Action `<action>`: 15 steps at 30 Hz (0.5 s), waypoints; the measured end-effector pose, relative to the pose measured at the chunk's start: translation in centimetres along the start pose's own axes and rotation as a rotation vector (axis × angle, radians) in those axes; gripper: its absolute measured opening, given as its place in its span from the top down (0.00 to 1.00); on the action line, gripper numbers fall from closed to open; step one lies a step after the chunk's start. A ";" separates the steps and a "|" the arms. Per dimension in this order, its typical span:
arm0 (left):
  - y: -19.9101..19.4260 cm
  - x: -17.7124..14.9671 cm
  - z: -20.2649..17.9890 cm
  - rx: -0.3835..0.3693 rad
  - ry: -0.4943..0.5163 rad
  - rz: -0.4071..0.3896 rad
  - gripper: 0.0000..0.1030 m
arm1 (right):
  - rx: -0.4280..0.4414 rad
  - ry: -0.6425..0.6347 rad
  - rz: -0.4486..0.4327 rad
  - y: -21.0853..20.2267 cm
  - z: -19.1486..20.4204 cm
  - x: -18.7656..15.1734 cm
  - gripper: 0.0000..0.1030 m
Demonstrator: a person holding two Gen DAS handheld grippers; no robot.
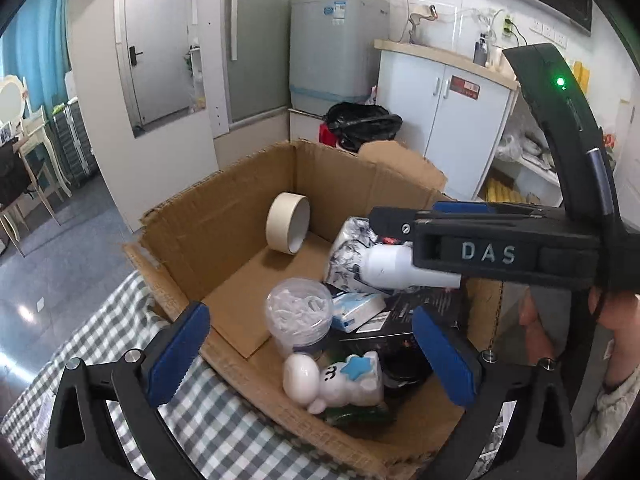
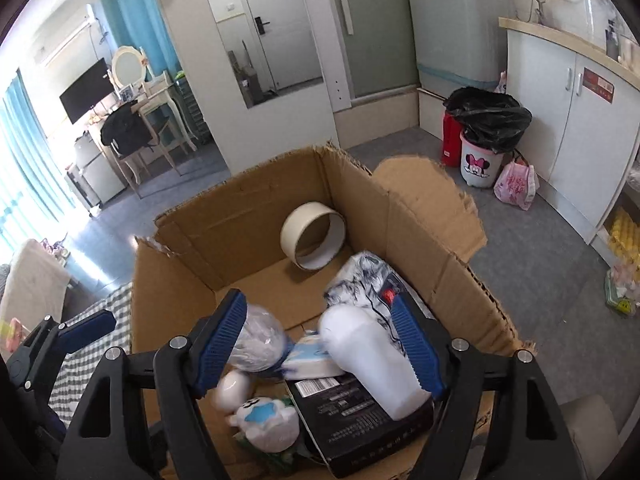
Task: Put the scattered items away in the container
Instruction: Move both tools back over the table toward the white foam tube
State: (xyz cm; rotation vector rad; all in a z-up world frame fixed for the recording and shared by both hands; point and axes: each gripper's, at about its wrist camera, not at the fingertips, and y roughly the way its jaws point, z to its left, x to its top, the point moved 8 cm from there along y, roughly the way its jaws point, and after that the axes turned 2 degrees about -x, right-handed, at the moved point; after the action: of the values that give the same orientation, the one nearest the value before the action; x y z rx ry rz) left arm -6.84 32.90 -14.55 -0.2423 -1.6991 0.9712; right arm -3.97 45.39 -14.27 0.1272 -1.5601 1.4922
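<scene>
An open cardboard box (image 1: pixel 224 208) (image 2: pixel 248 200) sits on a checked cloth. Inside lie a tape roll (image 1: pixel 288 224) (image 2: pixel 312 236), a patterned tissue pack (image 1: pixel 348 252), a clear jar (image 1: pixel 300 316) (image 2: pixel 260 340), a white plush toy with a blue star (image 1: pixel 352 380) (image 2: pixel 264 420) and a black carton (image 2: pixel 360 412). My left gripper (image 1: pixel 312 356) hangs wide open over the jar and toy, gripping nothing. My right gripper (image 2: pixel 320 344) is open over the box. A blurred white bottle (image 2: pixel 372 360) (image 1: pixel 400 268) lies between its fingers against the right pad, clear of the left one.
The checked cloth (image 1: pixel 120 340) covers the surface left of the box. On the floor behind stand a bin with a black bag (image 2: pixel 484 136), a white cabinet (image 2: pixel 580 120) and a washing machine (image 1: pixel 340 48). A person's hand (image 1: pixel 616 312) holds the right gripper.
</scene>
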 end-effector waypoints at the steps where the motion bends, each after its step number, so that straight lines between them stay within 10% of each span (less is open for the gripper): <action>1: -0.3 0.0 0.5 0.009 -0.006 -0.004 0.00 | 0.002 0.000 -0.006 -0.2 0.2 0.2 0.27; 15: -13.6 -8.6 15.6 0.271 -0.303 -0.001 0.00 | 0.216 -0.184 -0.054 -4.4 12.1 -1.7 0.27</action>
State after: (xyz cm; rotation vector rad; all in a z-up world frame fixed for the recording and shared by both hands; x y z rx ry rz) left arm -13.22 11.56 -11.88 0.0895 -1.8113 1.2723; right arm -6.67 33.40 -9.98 0.4390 -1.5214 1.6403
